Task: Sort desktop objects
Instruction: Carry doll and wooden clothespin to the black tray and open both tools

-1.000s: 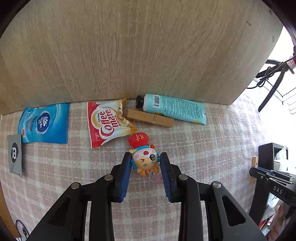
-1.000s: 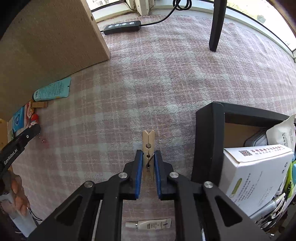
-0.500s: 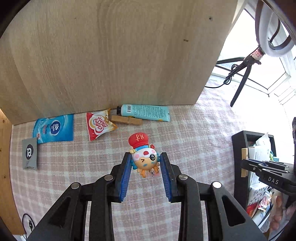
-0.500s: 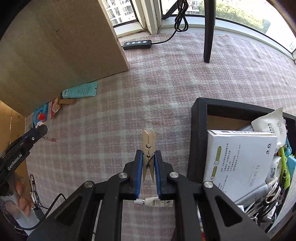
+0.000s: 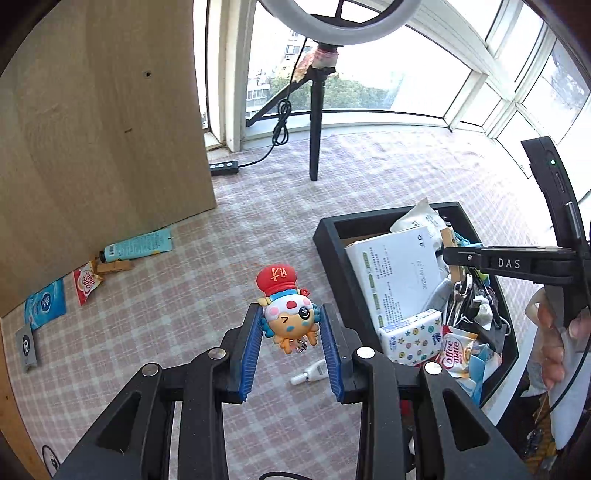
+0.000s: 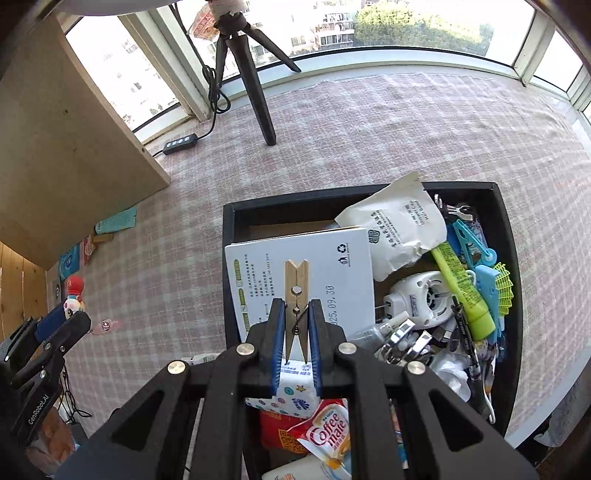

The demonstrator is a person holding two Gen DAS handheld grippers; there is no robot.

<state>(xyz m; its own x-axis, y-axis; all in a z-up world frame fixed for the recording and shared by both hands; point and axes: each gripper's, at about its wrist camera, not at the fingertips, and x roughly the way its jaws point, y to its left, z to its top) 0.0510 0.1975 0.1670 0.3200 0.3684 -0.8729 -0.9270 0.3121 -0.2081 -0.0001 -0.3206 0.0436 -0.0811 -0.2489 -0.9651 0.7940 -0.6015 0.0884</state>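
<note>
"Coffee mate" sachet lies in the black bin. Left gripper clamps a cartoon figurine; right gripper, nearly closed, pinches a wooden clothespin.

The black box is crammed full; the table lies open between it and the wooden board.

A sunlit home balcony or sunroom used as a filming corner: curved windows look out on apartment blocks and trees. A ring light on a tripod stands on the checked cloth covering the surface, beside a wooden cabinet panel.
</note>
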